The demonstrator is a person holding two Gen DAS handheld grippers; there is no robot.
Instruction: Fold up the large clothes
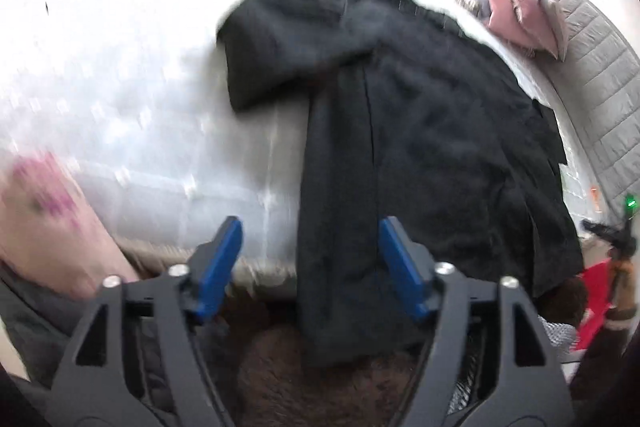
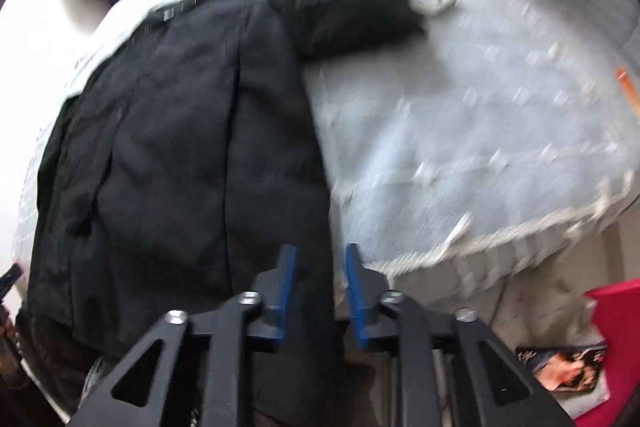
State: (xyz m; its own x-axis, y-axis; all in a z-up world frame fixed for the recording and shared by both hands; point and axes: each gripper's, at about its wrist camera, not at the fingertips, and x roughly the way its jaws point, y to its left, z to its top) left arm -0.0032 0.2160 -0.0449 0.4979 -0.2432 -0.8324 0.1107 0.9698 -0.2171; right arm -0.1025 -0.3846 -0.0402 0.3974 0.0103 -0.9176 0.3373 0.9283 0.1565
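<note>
step: black coat [image 1: 420,131] spread along bed [image 1: 120,87] near edge, hem overhanging | left gripper [image 1: 310,259] jaws spread, empty | right gripper [image 2: 318,279] jaws part-open, pinching nothing | next: likely grasp hem corners

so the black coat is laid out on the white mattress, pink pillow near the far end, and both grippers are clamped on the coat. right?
Not quite. The black coat does lie on the white mattress, pink pillow at the far end, but neither gripper grips it: the left gripper in the left wrist view and the right gripper in the right wrist view both stand open.
</note>
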